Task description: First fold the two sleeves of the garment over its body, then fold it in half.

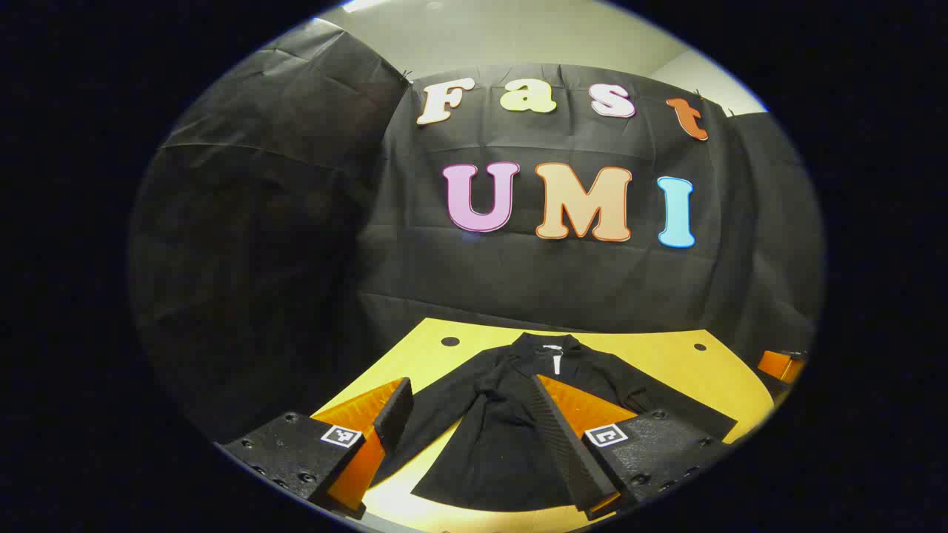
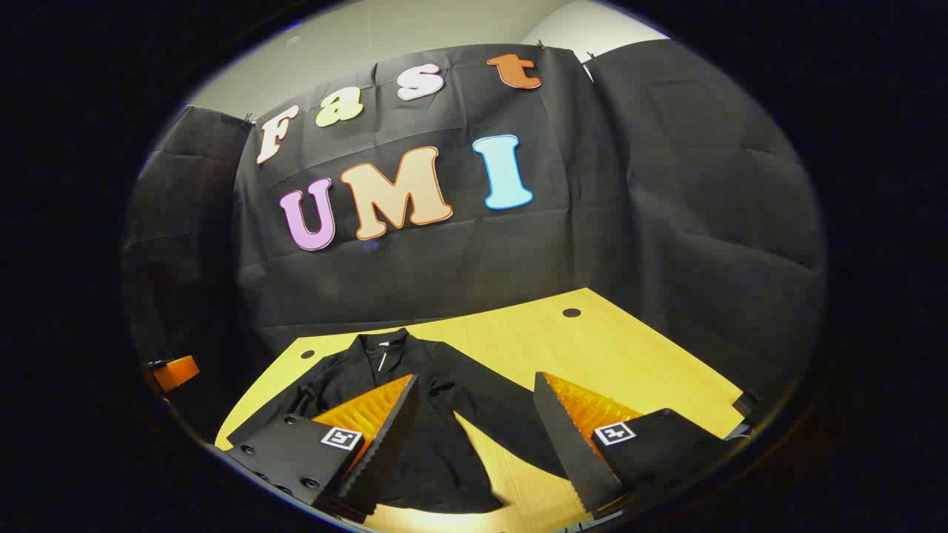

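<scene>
Both grippers are held wide open above the near part of the table, with nothing between their fingers. The left gripper (image 1: 474, 437) is seen in the left gripper view, its fingers spread over the garment's lower body; the right gripper (image 2: 474, 437) is seen in the right gripper view, one finger over the garment's body and the other over bare wood beside it. No cloth is gripped by either.

The black garment (image 1: 511, 414) is laid flat on the yellow wooden table (image 1: 666, 363), collar toward the far edge and hem toward the near edge. A pale tag is visible inside the collar. Both sleeves are spread outward and downward from the shoulders, unfolded; one sleeve (image 2: 503, 422) is seen running diagonally toward the near edge between the right gripper's fingers. The same garment (image 2: 415, 414) is shown nearer the left edge of the table in the right gripper view.

Two dark round holes (image 1: 450, 341) are set near the far corners of the table. Black cloth (image 1: 518, 281) is hung behind the far edge.
</scene>
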A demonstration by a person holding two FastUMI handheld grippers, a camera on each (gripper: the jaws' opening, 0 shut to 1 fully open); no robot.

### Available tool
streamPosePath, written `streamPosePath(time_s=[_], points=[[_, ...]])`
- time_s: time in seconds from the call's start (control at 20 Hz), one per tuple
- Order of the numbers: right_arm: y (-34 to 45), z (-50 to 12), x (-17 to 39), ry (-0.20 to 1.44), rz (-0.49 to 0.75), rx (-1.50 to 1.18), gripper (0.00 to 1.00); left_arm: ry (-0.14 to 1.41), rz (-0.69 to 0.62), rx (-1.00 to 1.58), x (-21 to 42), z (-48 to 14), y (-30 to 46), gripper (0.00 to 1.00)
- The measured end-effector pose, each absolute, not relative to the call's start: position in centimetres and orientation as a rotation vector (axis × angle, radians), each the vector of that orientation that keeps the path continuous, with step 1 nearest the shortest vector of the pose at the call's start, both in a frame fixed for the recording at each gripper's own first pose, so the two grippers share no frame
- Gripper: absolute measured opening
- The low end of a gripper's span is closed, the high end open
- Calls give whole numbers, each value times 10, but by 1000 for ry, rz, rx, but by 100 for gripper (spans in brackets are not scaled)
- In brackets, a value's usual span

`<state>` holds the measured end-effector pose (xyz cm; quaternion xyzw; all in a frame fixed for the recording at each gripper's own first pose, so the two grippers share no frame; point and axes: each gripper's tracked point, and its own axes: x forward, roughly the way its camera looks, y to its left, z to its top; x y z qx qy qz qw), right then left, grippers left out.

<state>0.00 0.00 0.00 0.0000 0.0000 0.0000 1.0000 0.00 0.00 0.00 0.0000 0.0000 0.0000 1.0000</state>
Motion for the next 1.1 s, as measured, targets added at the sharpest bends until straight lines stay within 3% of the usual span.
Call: streamPosePath(time_s=[1.1], points=[[-11, 2, 2, -19, -21, -4, 98, -5, 0, 42, 2, 6, 2, 92]])
